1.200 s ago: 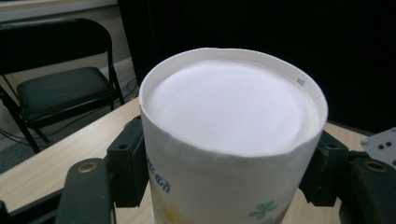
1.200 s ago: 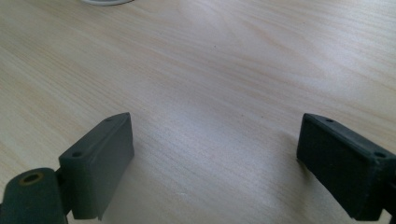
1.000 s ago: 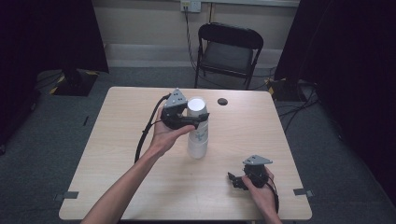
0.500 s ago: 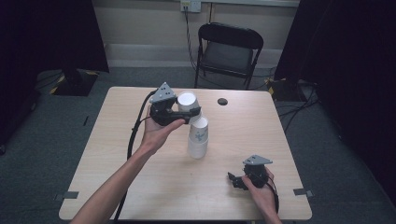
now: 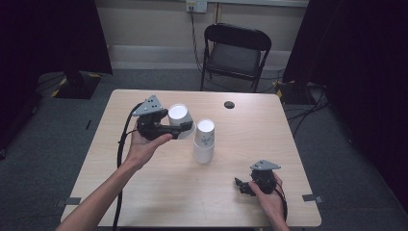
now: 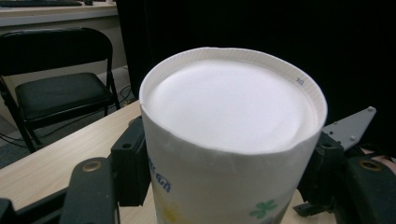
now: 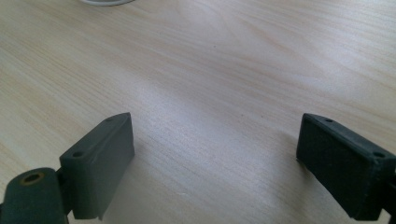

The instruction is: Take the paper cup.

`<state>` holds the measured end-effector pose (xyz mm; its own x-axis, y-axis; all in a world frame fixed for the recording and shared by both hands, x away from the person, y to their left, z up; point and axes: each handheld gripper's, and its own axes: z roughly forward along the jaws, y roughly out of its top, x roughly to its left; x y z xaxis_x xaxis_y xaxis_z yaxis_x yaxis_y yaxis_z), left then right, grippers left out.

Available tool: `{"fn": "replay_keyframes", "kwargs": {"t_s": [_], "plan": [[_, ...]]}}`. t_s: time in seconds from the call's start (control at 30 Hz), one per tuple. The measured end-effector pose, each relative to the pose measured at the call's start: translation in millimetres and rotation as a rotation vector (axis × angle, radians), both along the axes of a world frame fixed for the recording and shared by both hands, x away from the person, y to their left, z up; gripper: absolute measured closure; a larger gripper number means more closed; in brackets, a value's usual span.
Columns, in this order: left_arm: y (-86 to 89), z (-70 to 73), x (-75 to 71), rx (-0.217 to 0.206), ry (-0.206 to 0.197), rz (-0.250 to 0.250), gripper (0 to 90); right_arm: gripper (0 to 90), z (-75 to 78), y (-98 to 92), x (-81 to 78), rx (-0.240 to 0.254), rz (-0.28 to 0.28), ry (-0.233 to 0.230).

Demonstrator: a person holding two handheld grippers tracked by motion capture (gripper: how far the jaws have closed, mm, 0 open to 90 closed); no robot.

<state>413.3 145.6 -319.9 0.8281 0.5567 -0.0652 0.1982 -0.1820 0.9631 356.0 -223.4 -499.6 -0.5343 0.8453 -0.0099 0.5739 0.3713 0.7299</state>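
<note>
Both grippers are black, each topped by a grey three-cornered plate with small holes at its corners. The left gripper (image 5: 185, 127) trails a thick black cable. The right gripper (image 7: 215, 163) has blocky dark grey pads (image 7: 100, 165) with small screw holes and a brass-coloured bolt. Forearms bare, no sleeves.

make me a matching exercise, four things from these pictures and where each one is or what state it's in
Things:
1. lifted cup
2. cup stack
3. right gripper
4. chair

States:
A. open, low over the table
B. behind the table
C. clamped in the left gripper
D. standing mid-table

Pairs: 1-C, 2-D, 3-A, 4-B
</note>
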Motion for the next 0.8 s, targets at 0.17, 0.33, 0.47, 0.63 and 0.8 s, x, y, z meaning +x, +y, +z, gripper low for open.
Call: {"fn": "replay_keyframes", "kwargs": {"t_s": [0.17, 0.33, 0.47, 0.63, 0.8], "plan": [[6.7, -17.5, -5.2, 0.028, 0.029, -0.007, 33.2, 15.2, 0.7, -0.1, -0.9, 0.011, 0.000, -0.005], [16.3, -42.9, -10.5, 0.015, 0.082, 0.000, 33.1, 16.8, 15.1, 2.3, -7.2, 0.067, 0.036, -0.073], [23.2, -53.4, -15.8, -0.012, 0.108, 0.002, 33.2, 20.5, 25.3, 10.4, -13.3, 0.095, 0.076, -0.104], [23.0, -73.1, -26.2, 0.014, 0.137, -0.004, 33.4, 24.6, 34.3, 25.5, -21.7, 0.118, 0.137, -0.121], [22.8, -79.6, -33.3, 0.038, 0.141, -0.013, 33.4, 24.8, 41.1, 39.2, -29.2, 0.135, 0.220, -0.138]]}}
